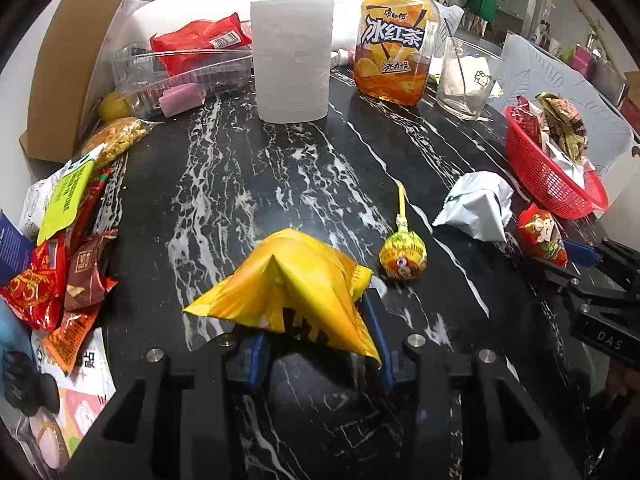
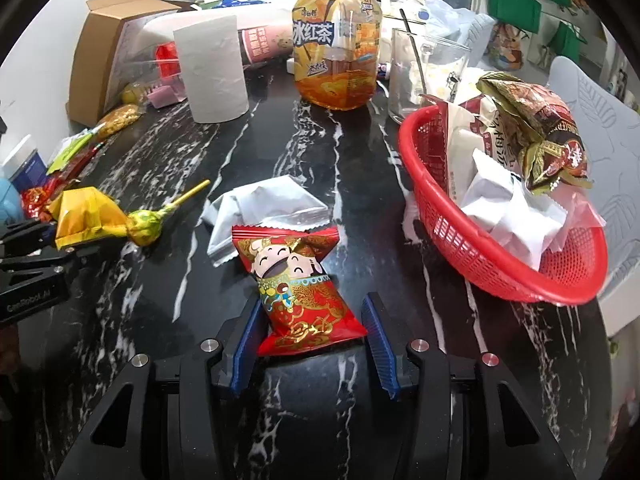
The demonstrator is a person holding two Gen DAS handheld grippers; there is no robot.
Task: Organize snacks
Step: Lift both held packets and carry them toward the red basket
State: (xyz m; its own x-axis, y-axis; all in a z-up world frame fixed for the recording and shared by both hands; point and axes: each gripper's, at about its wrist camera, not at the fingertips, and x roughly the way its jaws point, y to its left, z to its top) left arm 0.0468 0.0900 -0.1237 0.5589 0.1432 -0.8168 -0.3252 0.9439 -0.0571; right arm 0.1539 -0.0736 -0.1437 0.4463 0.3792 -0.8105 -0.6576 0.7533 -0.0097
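Note:
A yellow snack packet lies on the black marble table, buckled up into a ridge. My left gripper is shut on its near edge, both blue pads pressing in. A red snack packet with cartoon faces sits between the blue pads of my right gripper, which touch its two sides. In the left wrist view this red packet shows at the far right. The red basket to the right holds several wrapped snacks.
A yellow-green lollipop and a silver packet lie between the grippers. At the back stand a paper roll, an iced-tea bottle and a glass. Loose snacks pile at the left edge, by a cardboard box.

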